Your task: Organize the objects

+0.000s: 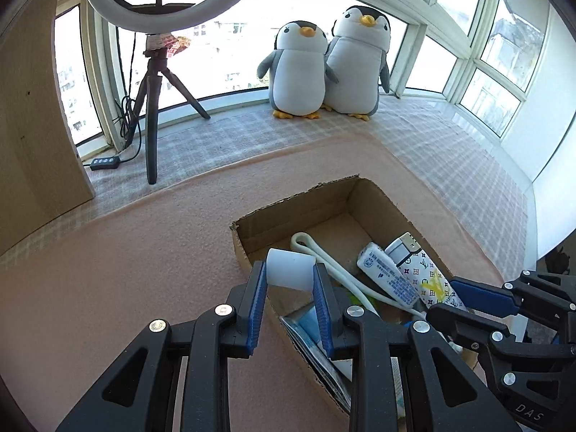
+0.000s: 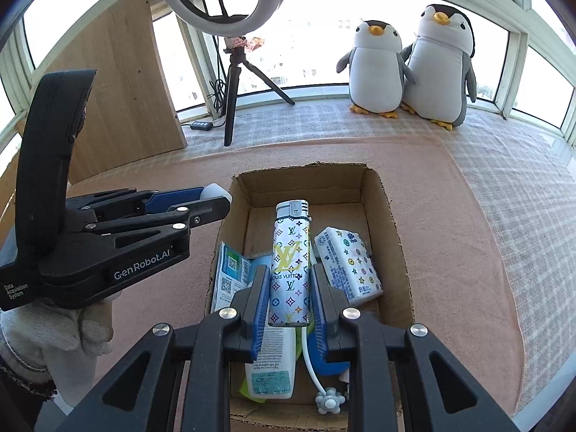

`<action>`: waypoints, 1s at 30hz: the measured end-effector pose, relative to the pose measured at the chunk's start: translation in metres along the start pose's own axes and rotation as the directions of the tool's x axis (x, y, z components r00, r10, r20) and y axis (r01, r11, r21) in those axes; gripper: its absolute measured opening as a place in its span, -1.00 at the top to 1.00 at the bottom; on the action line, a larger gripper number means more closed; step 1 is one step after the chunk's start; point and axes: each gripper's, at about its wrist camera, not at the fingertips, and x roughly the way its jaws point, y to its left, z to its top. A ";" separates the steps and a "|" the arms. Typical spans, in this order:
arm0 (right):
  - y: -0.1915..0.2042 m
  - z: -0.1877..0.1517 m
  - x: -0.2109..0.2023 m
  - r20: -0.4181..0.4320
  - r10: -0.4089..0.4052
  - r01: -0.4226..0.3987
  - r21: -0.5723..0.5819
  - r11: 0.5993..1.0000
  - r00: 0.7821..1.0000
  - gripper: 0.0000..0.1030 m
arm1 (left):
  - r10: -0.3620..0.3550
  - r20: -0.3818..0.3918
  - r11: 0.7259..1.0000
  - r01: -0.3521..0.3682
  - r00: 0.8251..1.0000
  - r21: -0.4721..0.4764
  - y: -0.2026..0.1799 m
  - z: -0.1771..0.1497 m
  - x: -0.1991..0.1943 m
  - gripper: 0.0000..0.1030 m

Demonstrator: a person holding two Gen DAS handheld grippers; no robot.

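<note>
Most of the sorting looks done: the cardboard box (image 2: pixel 396 252) at the centre of the frame already holds a tissue pack (image 2: pixel 349 266), a white tube (image 2: pixel 270 370), a leaflet (image 2: pixel 228 273) and a white cord with a flower end (image 2: pixel 329 401). Two items remain in hand. The right gripper (image 2: pixel 289 295) has its jaws closed narrowly on a patterned lighter (image 2: pixel 291 262), held upright over the box's middle. The left gripper (image 1: pixel 289 291) clamps a small white cylinder (image 1: pixel 291 269), possibly a cap or cup, though the view is too plain to tell, just above the box's left rim. I judge both need only lowering and release onto the pile.
</note>
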 end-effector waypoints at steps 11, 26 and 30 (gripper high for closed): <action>-0.027 0.008 0.012 -0.009 -0.001 0.002 0.019 1.000 1.000 0.61 | 0.021 -0.018 1.000 -0.021 1.000 -0.006 -0.017 0.020 0.035 0.47; -0.034 0.011 0.008 0.023 -0.003 0.002 0.028 1.000 1.000 0.13 | 0.029 -0.010 1.000 -0.029 1.000 -0.005 -0.017 0.023 0.037 -0.12; -0.029 0.010 0.005 0.024 0.004 -0.005 0.035 0.999 1.000 0.08 | 0.041 0.000 0.999 -0.041 0.999 -0.014 -0.010 0.019 0.027 -0.12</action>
